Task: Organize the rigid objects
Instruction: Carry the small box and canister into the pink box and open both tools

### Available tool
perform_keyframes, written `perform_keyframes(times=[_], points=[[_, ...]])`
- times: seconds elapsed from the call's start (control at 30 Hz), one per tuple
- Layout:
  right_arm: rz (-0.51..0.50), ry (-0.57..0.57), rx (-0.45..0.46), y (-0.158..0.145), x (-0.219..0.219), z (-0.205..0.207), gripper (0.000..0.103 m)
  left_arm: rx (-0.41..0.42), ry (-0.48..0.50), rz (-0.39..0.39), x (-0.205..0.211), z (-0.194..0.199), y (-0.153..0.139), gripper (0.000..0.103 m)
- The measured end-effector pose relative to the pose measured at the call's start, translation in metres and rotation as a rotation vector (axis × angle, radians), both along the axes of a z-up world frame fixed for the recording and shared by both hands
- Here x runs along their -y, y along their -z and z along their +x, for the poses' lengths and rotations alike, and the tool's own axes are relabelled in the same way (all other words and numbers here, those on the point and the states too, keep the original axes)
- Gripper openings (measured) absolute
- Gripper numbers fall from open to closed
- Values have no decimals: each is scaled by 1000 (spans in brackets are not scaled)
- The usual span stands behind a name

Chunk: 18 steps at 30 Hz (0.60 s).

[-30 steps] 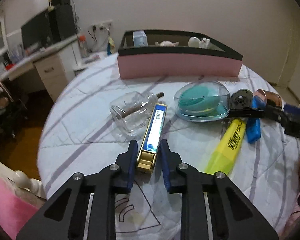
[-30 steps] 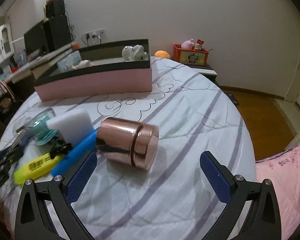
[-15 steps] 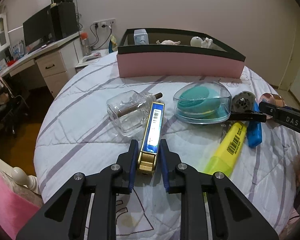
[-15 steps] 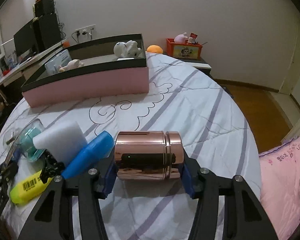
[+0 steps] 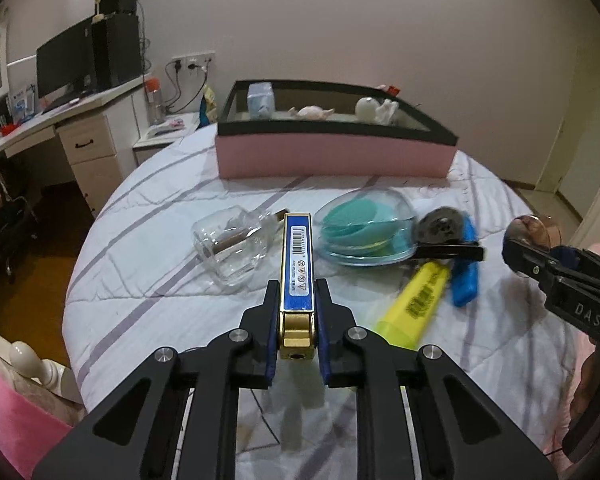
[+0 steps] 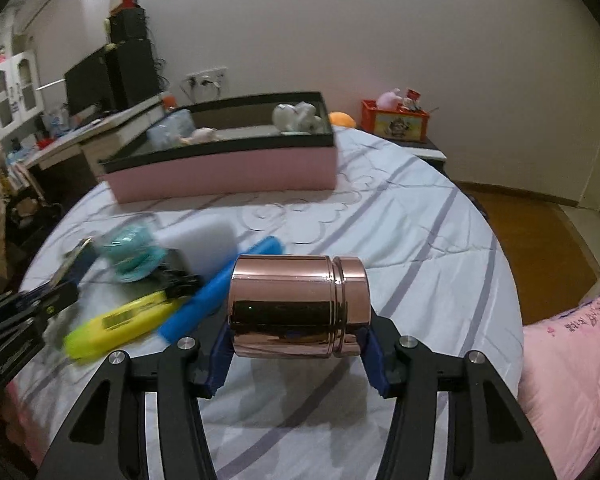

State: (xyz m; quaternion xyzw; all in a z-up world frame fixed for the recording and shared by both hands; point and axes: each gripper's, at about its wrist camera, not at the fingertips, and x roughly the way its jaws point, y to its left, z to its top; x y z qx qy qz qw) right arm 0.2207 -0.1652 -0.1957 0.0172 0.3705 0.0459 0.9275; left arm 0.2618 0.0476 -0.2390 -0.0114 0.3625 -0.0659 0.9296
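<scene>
the left gripper (image 5: pixel 297 312) was clamped on the gold end of a long blue box (image 5: pixel 297 262), its length pointing to 12 o'clock, at the pink tray (image 5: pixel 332 158). the right gripper (image 6: pixel 296 350) was clenched endwise on a copper jar (image 6: pixel 298 306) lying crosswise, seemingly so both could go to the tray.

Each claw (image 5: pixel 298 334) is matte black with blue finger pads (image 5: pixel 269 344) and silver screws (image 5: pixel 164 354); at right, another (image 5: pixel 560 268) is lettered "DAS".

A home bedroom: a quilted striped bedspread (image 5: pixel 148 272) in the near ground, a desk (image 5: pixel 40 128) with monitor (image 5: pixel 62 60) far left.
</scene>
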Motion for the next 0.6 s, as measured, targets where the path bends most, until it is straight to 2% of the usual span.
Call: perform_keyframes(times=[0.1,0.37,0.6], points=[[25,-27,35,-13,-7,-9,55,29,6,-5,3,-8,-14,15],[0,-104,144,-46,-46,-27,55,131,14,11,19,-27,-57,15],[-17,-110,217,-71,-52,-35,55,203,36,27,30,-42,-88,15]])
